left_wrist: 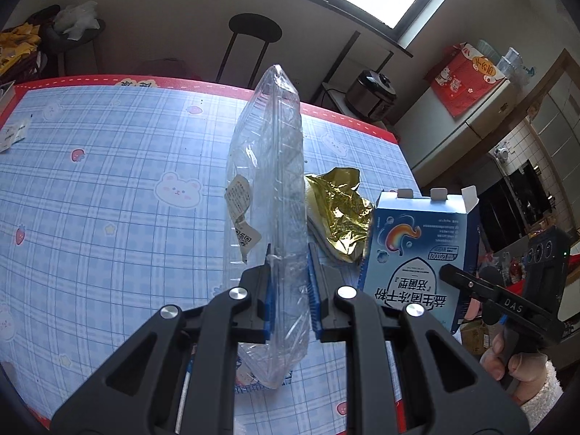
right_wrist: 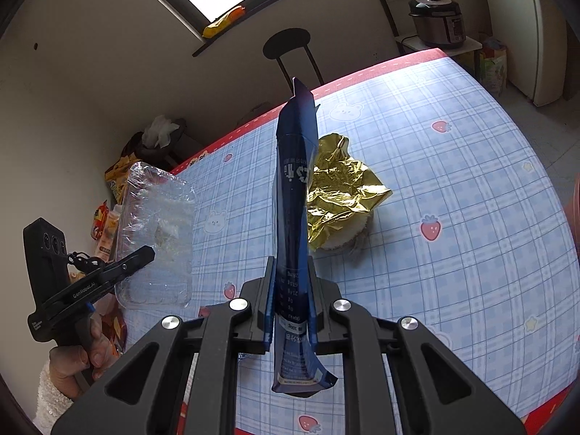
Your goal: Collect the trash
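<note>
My left gripper (left_wrist: 290, 253) is shut on a clear plastic food tray (left_wrist: 264, 166), held edge-on above the table with torn labels on its side. In the right wrist view the same tray (right_wrist: 156, 232) hangs at the left in the left gripper (right_wrist: 145, 253). My right gripper (right_wrist: 291, 264) is shut on a flattened blue carton (right_wrist: 295, 188), raised over the table. From the left wrist it shows as a light blue box with a rainbow print (left_wrist: 413, 250), with the right gripper (left_wrist: 449, 275) beside it. A crumpled gold foil wrapper (right_wrist: 340, 195) lies on the table between them.
The table has a blue checked cloth with a red border (right_wrist: 435, 166). A small white packet (left_wrist: 12, 134) lies near its far left edge. Behind the table stand a black stool (left_wrist: 255, 30) and a rice cooker (left_wrist: 373, 94). Snack bags (right_wrist: 108, 217) sit off the table's left side.
</note>
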`<move>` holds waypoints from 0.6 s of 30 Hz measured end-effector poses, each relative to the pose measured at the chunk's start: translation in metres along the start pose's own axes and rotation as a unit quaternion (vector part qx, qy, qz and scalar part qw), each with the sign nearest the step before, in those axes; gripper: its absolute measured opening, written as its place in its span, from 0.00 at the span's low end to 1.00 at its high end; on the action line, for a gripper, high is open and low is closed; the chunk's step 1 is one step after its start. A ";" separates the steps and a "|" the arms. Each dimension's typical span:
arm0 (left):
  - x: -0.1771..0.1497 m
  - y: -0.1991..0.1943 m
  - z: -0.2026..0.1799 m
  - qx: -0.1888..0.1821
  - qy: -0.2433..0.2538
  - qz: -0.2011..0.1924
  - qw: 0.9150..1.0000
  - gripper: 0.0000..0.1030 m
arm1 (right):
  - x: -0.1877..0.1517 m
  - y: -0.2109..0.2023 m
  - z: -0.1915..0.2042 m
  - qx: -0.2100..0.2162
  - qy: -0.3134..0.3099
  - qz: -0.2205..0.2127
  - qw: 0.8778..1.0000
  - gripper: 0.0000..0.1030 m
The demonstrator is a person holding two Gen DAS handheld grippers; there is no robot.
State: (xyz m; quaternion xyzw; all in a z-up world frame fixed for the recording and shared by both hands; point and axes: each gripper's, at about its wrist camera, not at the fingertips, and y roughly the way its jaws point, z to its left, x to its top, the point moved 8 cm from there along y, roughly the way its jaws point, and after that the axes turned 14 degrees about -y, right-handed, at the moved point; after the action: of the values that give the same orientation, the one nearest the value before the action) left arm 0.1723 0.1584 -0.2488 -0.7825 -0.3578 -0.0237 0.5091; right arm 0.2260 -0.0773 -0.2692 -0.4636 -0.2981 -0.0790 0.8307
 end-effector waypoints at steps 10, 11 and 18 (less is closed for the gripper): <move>-0.049 -0.038 -0.045 0.044 -0.042 -0.048 0.997 0.18 | -0.015 -0.072 -0.056 -0.009 -0.010 -0.035 0.999 0.14; -0.052 -0.039 -0.050 0.047 -0.040 -0.050 0.997 0.18 | -0.016 -0.078 -0.063 -0.014 -0.012 -0.036 0.999 0.14; -0.079 -0.044 -0.092 0.045 -0.015 -0.059 0.997 0.18 | -0.036 -0.118 -0.124 -0.049 0.001 -0.036 0.998 0.14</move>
State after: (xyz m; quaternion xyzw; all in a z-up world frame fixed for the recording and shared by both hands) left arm 0.1185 0.0513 -0.2021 -0.7369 -0.4111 -0.0260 0.5359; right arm 0.2005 -0.2496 -0.2526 -0.4930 -0.3096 -0.1236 0.8036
